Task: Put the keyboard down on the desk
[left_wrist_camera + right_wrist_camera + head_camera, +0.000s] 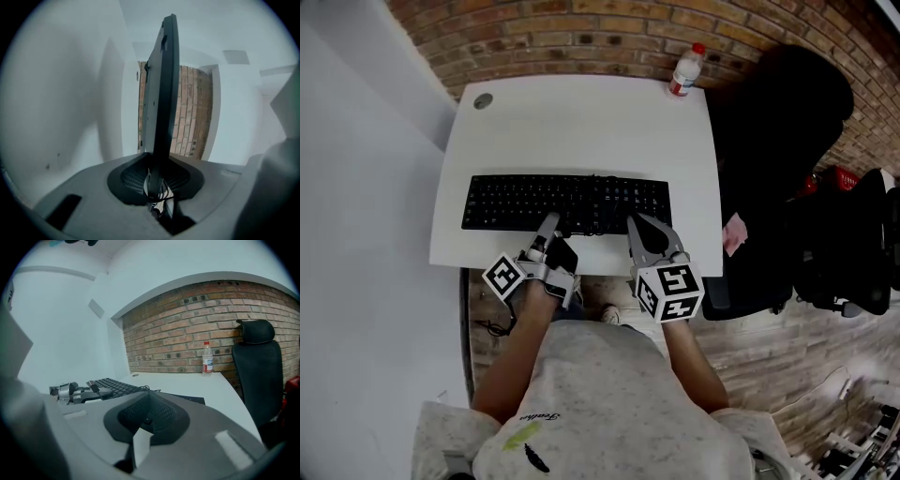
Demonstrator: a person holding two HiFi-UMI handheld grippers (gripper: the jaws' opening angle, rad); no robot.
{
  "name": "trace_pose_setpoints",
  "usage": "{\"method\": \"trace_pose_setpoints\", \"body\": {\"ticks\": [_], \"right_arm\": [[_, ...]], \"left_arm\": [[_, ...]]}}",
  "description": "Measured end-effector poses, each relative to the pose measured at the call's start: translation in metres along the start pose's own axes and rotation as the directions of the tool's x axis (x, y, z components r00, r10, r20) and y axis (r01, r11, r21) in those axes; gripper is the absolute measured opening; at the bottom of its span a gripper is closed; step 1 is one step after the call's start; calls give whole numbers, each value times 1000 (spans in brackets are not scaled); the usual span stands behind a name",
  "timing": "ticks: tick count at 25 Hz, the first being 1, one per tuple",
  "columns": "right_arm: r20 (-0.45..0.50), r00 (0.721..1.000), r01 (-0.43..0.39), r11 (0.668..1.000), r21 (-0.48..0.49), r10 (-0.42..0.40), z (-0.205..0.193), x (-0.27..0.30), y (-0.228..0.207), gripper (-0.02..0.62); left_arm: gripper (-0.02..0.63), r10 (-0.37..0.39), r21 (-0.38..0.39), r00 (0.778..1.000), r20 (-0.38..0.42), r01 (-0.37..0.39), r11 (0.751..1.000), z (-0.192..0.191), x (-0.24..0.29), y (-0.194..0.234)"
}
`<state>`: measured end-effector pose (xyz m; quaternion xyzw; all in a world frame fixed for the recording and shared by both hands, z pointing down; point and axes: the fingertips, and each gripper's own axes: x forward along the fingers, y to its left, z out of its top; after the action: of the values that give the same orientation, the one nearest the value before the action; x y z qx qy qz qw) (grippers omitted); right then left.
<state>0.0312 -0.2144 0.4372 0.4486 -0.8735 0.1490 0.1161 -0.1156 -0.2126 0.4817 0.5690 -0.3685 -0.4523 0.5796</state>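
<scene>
- Keyboard [567, 202] lies along the desk's [581, 122] front edge, on or just above it; contact unclear.
- Left gripper [548, 228] pinches its near edge, apparently carrying it.
- Right gripper [637, 225]: jaws pressed together, empty, at that edge.

Left gripper [547, 232]: level, rolled sideways, jaws clamped on keyboard [567, 202] edge.
Right gripper [644, 231]: tipped slightly down, jaws together, empty.
Forearms [520, 347]: both stretched forward.

I can read nothing: the keyboard [567, 202] legends, the label on the bottle [684, 70] beyond it and my shirt's [609, 403] script are too small.
</scene>
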Motion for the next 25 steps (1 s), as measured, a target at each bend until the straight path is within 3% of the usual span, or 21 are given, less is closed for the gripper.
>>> {"method": "trace_pose_setpoints", "body": {"ticks": [14, 22, 25], "right_arm": [[-66, 997, 44, 999, 5, -43, 15, 87, -18, 12], [-98, 994, 53, 999, 9, -52, 15, 106, -21, 12], [-107, 993, 53, 999, 10, -51, 14, 110, -19, 12]], "left_arm": [[71, 71, -42, 996, -46, -73, 996, 57, 70, 38], [71, 148, -64, 987, -58, -152, 986, 71, 80, 68], [71, 142, -77, 988, -64, -147, 986, 73, 83, 69]]}}
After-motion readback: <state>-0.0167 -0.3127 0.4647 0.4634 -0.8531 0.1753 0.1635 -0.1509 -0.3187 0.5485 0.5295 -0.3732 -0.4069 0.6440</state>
